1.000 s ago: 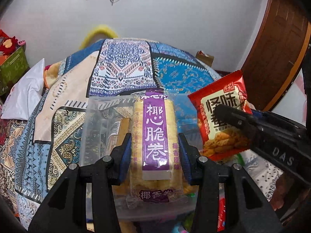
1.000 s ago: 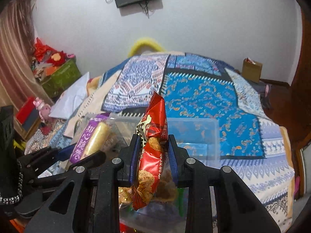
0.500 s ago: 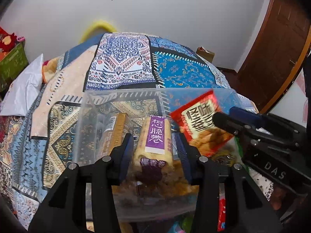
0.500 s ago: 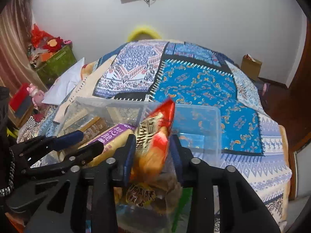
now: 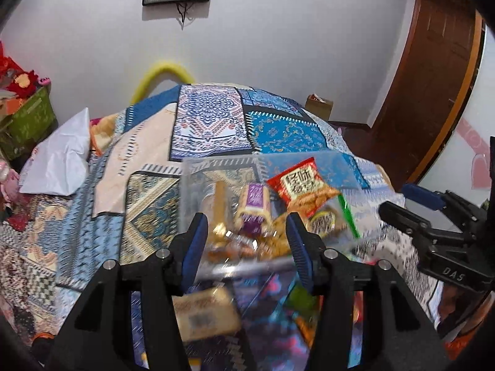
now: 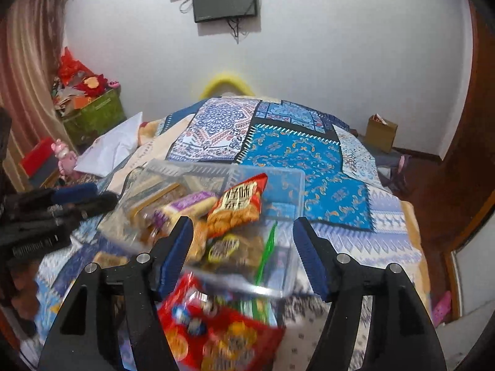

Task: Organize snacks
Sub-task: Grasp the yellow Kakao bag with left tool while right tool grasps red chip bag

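A clear plastic box [image 5: 216, 170] [image 6: 297, 191] stands on the bed and holds several snacks. A purple-labelled roll pack [image 5: 253, 204] [image 6: 188, 204] and a red snack bag [image 5: 303, 185] [image 6: 238, 204] lie on top of the pile, both free of the grippers. My left gripper [image 5: 247, 247] hangs above the box's near edge, its jaws opening, with nothing pressed between the pads. My right gripper [image 6: 243, 238] hovers over the near rim, its jaws also opening and holding nothing. Each gripper shows in the other's view, the right gripper [image 5: 427, 216] at the right and the left gripper [image 6: 62, 204] at the left.
Loose packs lie in front of the box: a tan pack [image 5: 204, 315] and a red bag [image 6: 222, 334]. The patchwork bedspread [image 6: 309, 154] stretches behind. A white bag [image 5: 58, 160] and green crate [image 6: 92, 114] sit at the left, a cardboard box [image 6: 380, 133] and a wooden door [image 5: 427, 92] at the right.
The left gripper let go of the purple roll pack and the right let go of the red bag; both packs now lie in the box. Both grippers pulled back and up, jaws wider.
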Motion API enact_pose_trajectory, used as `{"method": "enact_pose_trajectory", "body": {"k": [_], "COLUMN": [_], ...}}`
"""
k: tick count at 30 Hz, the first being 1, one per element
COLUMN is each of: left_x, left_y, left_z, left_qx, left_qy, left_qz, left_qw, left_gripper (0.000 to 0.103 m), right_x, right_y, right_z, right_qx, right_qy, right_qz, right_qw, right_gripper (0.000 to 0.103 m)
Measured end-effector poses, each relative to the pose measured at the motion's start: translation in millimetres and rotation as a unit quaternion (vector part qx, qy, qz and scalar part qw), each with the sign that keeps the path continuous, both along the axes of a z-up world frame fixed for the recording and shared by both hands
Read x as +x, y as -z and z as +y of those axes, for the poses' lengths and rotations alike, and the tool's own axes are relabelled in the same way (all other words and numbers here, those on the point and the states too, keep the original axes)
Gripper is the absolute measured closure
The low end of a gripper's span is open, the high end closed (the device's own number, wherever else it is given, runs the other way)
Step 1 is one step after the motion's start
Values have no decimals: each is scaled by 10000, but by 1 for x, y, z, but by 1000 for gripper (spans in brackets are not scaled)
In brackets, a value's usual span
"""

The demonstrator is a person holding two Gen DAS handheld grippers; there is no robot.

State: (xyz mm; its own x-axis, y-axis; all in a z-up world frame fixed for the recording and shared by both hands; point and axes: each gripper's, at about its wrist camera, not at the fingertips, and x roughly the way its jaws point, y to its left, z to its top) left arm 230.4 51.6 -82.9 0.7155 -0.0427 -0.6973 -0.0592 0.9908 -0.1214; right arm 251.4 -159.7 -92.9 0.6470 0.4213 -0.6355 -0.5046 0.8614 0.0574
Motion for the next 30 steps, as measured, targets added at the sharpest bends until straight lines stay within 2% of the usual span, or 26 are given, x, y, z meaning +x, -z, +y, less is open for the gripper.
{"method": "enact_pose_trajectory", "body": {"k": [3,8,10,14,16,24,28,30], "left_x": [-21,-60,-72,-91,-98,-115,-115,-113], "left_y": [0,20,32,60,78,127,133,135], "left_z": [4,14,20,35,44,59,57,54], "left_qx": [123,336,332,242,156,-110,-201,-169], "left_qy": [-16,-79,-138,-313,-447,-651,-635,-607], "left_qz": [38,335,500,831,1035,1551,1538,1569], "left_qw": [9999,9988,9981,9958,9935,9857,9858,9856], "left_gripper": [41,39,38,38,38,38,34,34], "right_x": [-18,-41,-47,-59,-65,-53,-43,-38], "right_y": [2,13,21,36,46,75,82,84], "right_z": [-6,-14,-15,-17,-17,-15,-8,-3], "right_qx": [-14,28,-7,-77,-227,-469,-512,-488], "right_qy": [-80,-182,-195,-189,-203,-388,-590,-705], "right_qz": [10,200,252,294,326,769,928,1017], "right_qw": [10000,9996,9995,9994,9990,9952,9926,9911], "right_gripper": [39,39,36,21,18,18,17,10]}}
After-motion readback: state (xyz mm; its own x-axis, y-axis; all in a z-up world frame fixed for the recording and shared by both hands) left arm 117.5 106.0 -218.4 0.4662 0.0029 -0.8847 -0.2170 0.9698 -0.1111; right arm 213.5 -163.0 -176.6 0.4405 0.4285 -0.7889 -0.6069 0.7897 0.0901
